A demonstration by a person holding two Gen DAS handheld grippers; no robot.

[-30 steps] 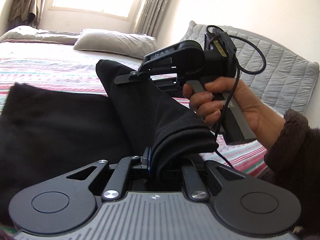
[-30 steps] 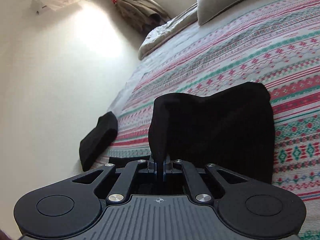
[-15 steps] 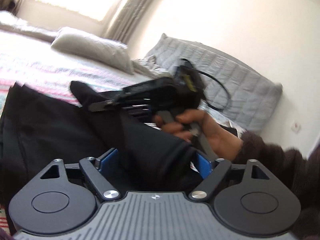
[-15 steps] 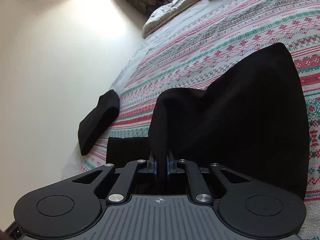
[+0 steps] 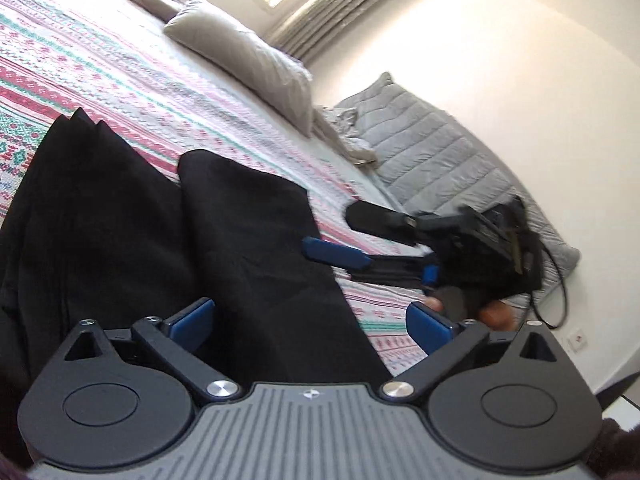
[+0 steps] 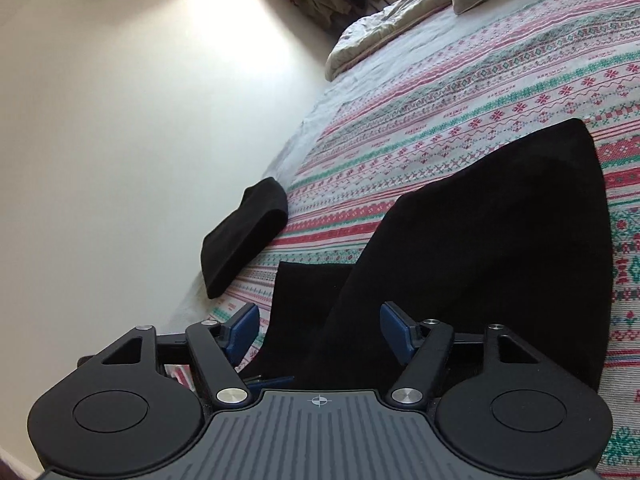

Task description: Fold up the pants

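The black pants [image 5: 248, 240] lie folded on the striped bedspread [image 5: 100, 80]. My left gripper [image 5: 310, 322] hovers low over their near end. Its jaws are opening wide, with cloth lying between the blue pads [image 5: 192, 320] but untouched. In the left wrist view my right gripper [image 5: 330, 230] is at the pants' right edge, jaws apart, held by a hand. In the right wrist view the right gripper [image 6: 320, 328] has its jaws opening, and a fold of the pants [image 6: 500, 240] lies loose between the pads.
Another folded black garment [image 6: 244, 248] lies by the bed's edge near the white wall. A beige pillow [image 5: 248, 52] and a grey quilted cushion [image 5: 440, 160] are further up the bed. A cable [image 5: 560, 280] hangs from the right gripper.
Both grippers have let go of the pants, first the left, then the right. The raised fold has dropped flat on the bed. The left gripper has rolled and shifted sideways.
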